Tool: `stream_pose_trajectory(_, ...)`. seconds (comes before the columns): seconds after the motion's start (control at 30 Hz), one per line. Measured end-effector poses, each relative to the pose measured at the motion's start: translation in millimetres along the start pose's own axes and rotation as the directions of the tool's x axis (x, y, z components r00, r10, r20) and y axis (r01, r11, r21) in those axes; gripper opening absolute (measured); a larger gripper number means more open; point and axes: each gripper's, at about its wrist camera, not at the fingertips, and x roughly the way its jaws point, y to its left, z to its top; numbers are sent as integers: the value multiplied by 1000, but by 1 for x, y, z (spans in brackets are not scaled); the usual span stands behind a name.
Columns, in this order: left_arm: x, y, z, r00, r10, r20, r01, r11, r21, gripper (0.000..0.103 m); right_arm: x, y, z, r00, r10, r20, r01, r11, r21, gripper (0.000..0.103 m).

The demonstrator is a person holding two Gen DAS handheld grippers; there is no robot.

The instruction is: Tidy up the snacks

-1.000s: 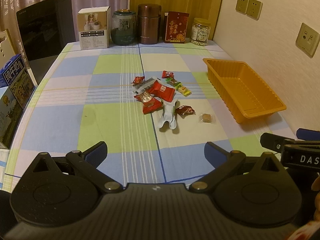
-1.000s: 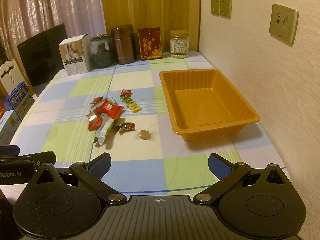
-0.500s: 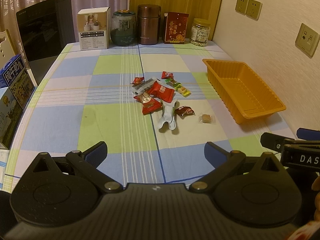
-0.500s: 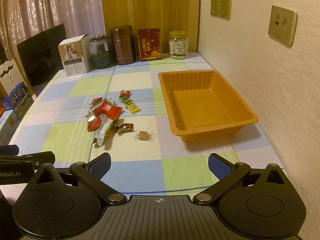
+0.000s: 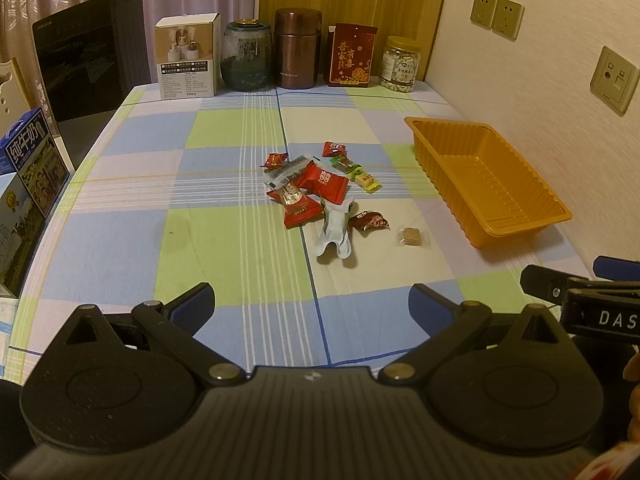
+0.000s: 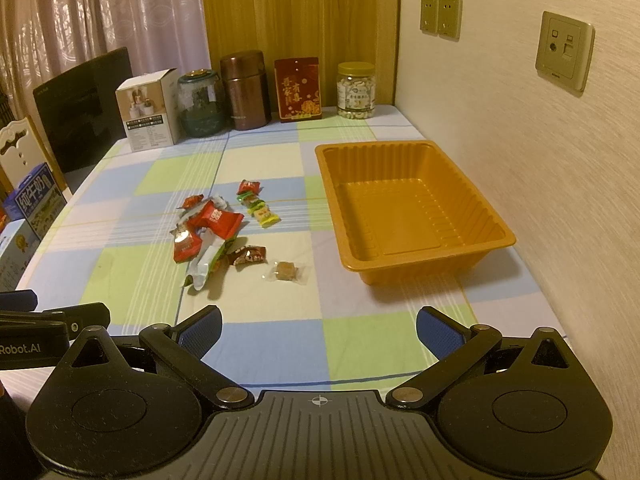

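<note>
Left wrist view: "DAS" shows on the right claw (image 5: 600, 276); "Robot.AI" on the left claw (image 6: 24, 312). Both gape wide, empty, short of the snacks (image 5: 320, 196).

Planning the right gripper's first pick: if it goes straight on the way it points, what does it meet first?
Probably bare tablecloth: the right gripper is open, aimed between the clear-wrapped candy and the empty orange tray. Depth is uncertain.

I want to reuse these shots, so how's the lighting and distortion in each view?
Left wrist view: dim, warm-tinted, orange tray and wall bowed by fisheye. Right wrist view: same warm dimness, tray casting a soft shadow toward the camera, dark corners, candies reasonably sharp.
</note>
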Motion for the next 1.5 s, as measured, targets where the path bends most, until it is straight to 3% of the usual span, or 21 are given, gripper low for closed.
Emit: stream_pose_trajectory(1.5, 12, 6, -6, 1000, -3, -17, 2, 1000, -22, 102, 7, -6, -4, 1000, 4, 11, -4, 1000, 20, 103)
